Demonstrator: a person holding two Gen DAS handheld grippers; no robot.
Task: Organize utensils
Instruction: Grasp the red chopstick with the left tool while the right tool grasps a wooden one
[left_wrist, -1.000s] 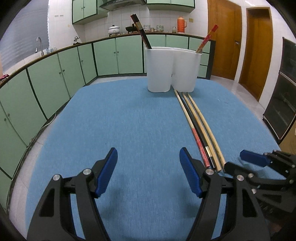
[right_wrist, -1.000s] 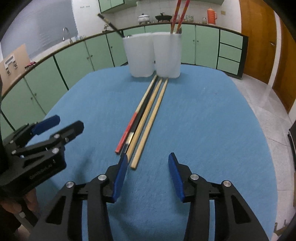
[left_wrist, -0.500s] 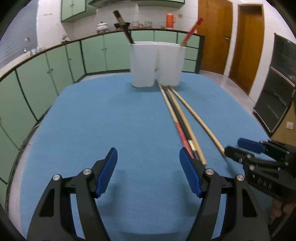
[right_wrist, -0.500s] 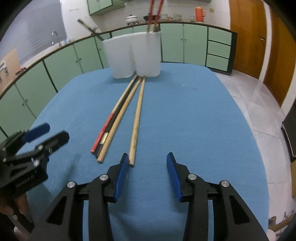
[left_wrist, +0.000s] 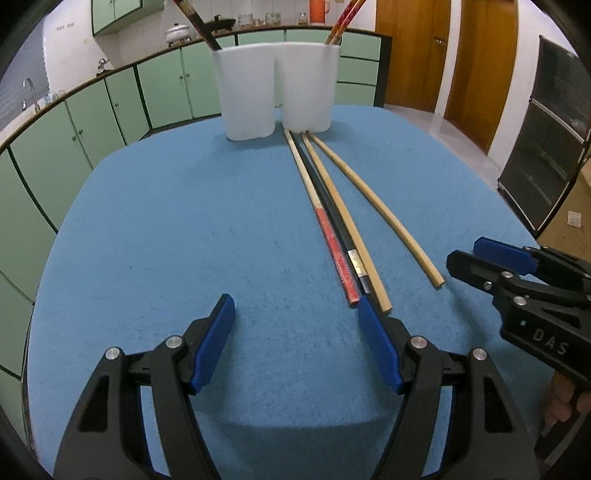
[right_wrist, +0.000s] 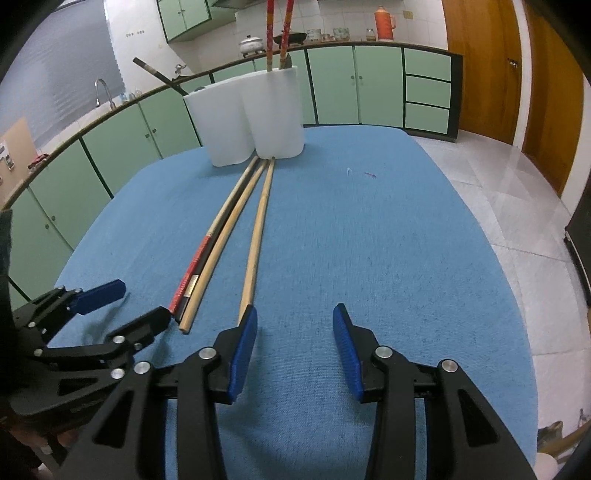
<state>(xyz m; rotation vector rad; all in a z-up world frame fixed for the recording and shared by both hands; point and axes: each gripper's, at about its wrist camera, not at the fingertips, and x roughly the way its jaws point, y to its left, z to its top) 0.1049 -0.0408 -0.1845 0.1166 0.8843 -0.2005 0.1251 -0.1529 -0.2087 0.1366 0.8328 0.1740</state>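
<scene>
Several chopsticks lie on the blue table (left_wrist: 166, 240): a red-ended one (left_wrist: 334, 254), a black one (left_wrist: 343, 236), a bamboo one (left_wrist: 354, 240) and a separate bamboo one (left_wrist: 380, 206), (right_wrist: 256, 236). A white two-cup holder (left_wrist: 277, 88), (right_wrist: 255, 118) stands at the far end with dark and red chopsticks inside. My left gripper (left_wrist: 297, 343) is open and empty, its right finger by the bundle's near ends. My right gripper (right_wrist: 293, 347) is open and empty, its left finger at the separate bamboo chopstick's near end.
Green kitchen cabinets (left_wrist: 92, 122) curve around the table's left and far sides. Wooden doors (left_wrist: 443, 55) stand at the right. A dark cabinet (left_wrist: 546, 140) is at the far right. The tiled floor (right_wrist: 498, 184) lies beyond the table's right edge.
Both grippers moved forward toward the chopsticks' near ends. One bamboo chopstick has swung out to the right, away from the bundle. Both grippers stayed open.
</scene>
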